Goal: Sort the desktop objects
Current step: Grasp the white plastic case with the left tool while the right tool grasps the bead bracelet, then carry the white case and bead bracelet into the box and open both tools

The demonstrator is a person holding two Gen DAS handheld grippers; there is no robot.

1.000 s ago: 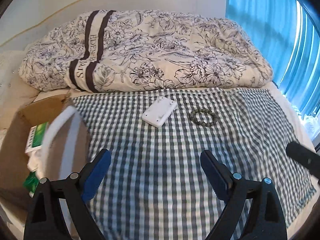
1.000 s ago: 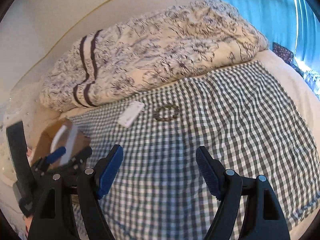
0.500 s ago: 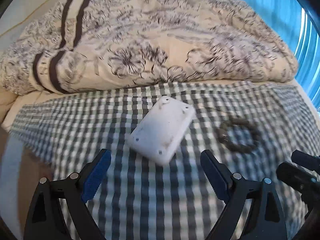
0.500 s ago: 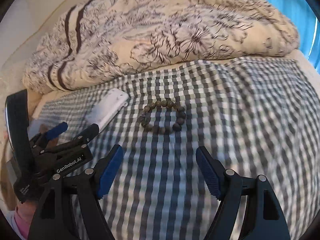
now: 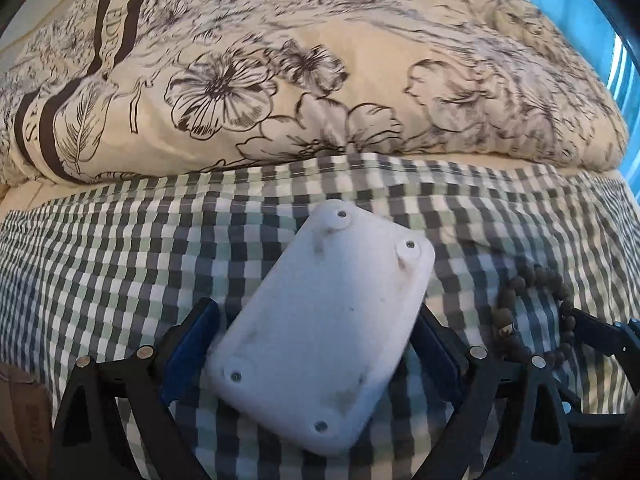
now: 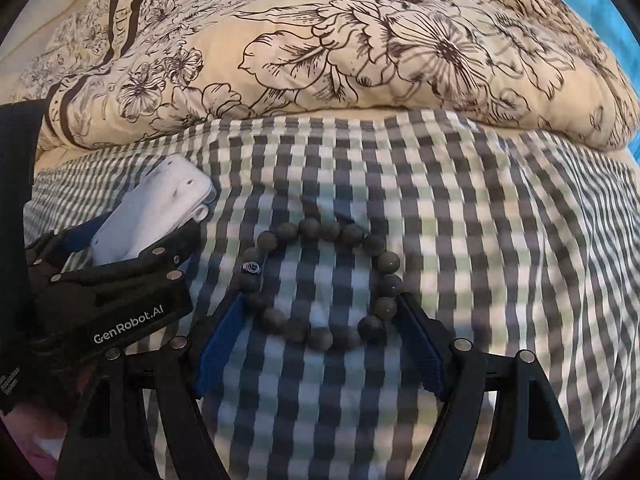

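Observation:
A flat white plastic box [image 5: 320, 340] lies underside up on the checked cloth [image 5: 120, 260], its screw holes showing. My left gripper [image 5: 314, 344] is open, and its blue-padded fingers straddle the box's near half, close to both long edges. To the right lies a ring of dark beads, a bracelet [image 6: 320, 280]. My right gripper [image 6: 320, 336] is open around the bracelet's near half, one pad at each side. In the right wrist view the white box [image 6: 160, 208] shows at the left. In the left wrist view the bracelet [image 5: 536, 312] is partly hidden by the right gripper's finger.
A bulky floral quilt [image 5: 320, 80] lies along the far edge of the cloth. A corner of a cardboard box [image 5: 20, 420] shows at the lower left. A blue curtain [image 5: 624, 60] hangs at the far right. The two grippers sit close side by side.
Both grippers have come forward and down. The left now straddles the white box and the right straddles the bracelet. The finger spacing looks unchanged.

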